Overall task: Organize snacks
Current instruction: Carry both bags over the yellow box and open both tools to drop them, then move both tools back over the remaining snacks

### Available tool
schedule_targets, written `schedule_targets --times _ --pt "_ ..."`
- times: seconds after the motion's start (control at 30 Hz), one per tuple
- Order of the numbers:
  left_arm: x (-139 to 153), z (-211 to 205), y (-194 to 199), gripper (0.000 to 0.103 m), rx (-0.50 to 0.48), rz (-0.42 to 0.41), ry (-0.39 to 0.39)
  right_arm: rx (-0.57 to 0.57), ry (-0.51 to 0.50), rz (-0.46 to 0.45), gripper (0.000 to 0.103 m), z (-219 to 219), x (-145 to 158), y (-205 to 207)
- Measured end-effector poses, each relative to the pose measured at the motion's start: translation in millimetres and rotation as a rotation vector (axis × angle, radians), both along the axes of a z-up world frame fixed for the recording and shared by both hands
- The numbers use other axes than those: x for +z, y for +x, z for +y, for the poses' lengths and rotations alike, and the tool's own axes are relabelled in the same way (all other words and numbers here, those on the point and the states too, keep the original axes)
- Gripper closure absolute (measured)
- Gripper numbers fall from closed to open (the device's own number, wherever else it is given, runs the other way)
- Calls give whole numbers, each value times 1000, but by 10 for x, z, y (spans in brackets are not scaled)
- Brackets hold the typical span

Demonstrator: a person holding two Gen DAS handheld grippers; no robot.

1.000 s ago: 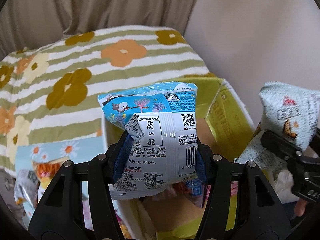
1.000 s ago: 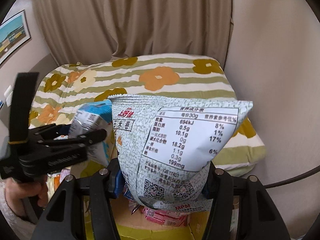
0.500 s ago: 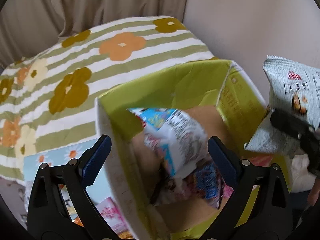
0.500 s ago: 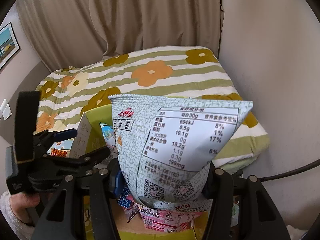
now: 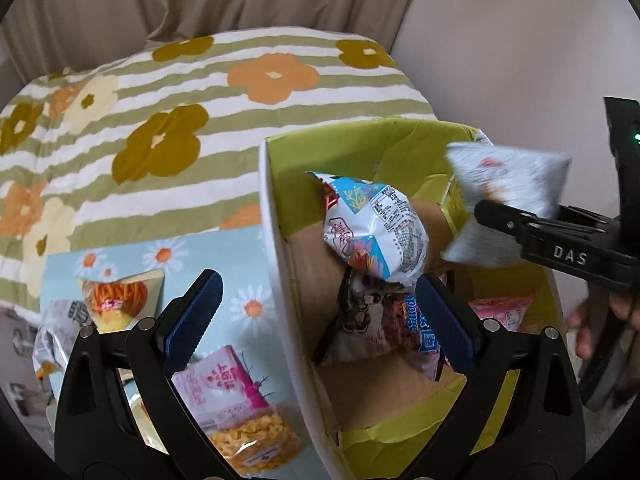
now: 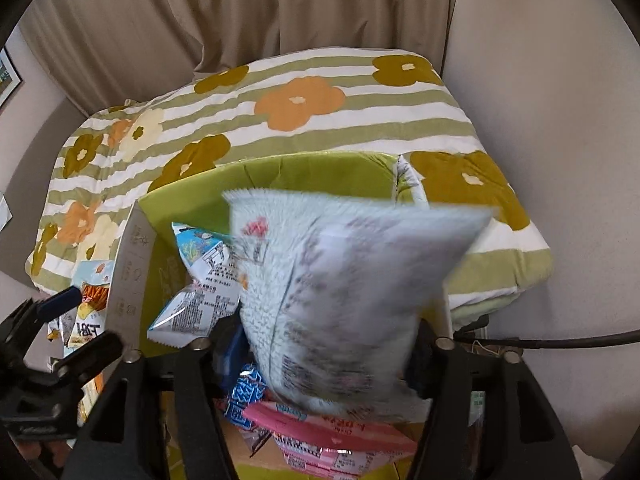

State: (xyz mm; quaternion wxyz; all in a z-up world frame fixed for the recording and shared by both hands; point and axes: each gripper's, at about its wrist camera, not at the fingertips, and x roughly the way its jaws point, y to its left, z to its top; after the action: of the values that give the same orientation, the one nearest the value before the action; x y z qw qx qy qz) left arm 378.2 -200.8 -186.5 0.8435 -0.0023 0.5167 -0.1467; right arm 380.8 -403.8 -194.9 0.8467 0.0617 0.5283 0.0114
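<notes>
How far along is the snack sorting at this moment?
Done: several packets lie in the green box, the blue packet on top. The left tongs are open and empty. In hand: the right tongs hold a pale packet over the box, blurred. Left: the pink packet and others beside the box.

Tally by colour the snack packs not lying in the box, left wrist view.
Orange-yellow pack: 1
Pink pack: 1
Grey-white pack: 1
Pale green pack, above the box: 1
Total: 4
</notes>
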Motion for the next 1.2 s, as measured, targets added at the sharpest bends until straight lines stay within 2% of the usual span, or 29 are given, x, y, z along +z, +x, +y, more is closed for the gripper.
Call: schedule_targets --times 0.03,0.07,0.2,0.37,0.47,0.77,1.0,1.2 --pt "9 7 -19 6 1 -2 3 -7 -3 -12 8 -5 12 -9" --pt "19 12 -41 6 2 -6 9 -13 -5 -26 4 -9 30 -26" --pt "54 60 -152 6 17 -21 20 -22 17 -78 4 -30 116 -217" --pt "98 108 -285 6 35 -24 11 7 15 -72 4 2 173 -363" --pt "220 127 -377 6 50 -44 -1 47 21 -76 4 49 298 -474" --pt "705 295 -771 6 136 -145 23 128 13 -196 4 242 762 -790" --pt "874 752 -1141 6 227 -159 64 170 50 -289 4 507 989 -1072" --pt "947 1420 -1546 6 305 -171 60 238 55 -321 4 909 1080 -1296"
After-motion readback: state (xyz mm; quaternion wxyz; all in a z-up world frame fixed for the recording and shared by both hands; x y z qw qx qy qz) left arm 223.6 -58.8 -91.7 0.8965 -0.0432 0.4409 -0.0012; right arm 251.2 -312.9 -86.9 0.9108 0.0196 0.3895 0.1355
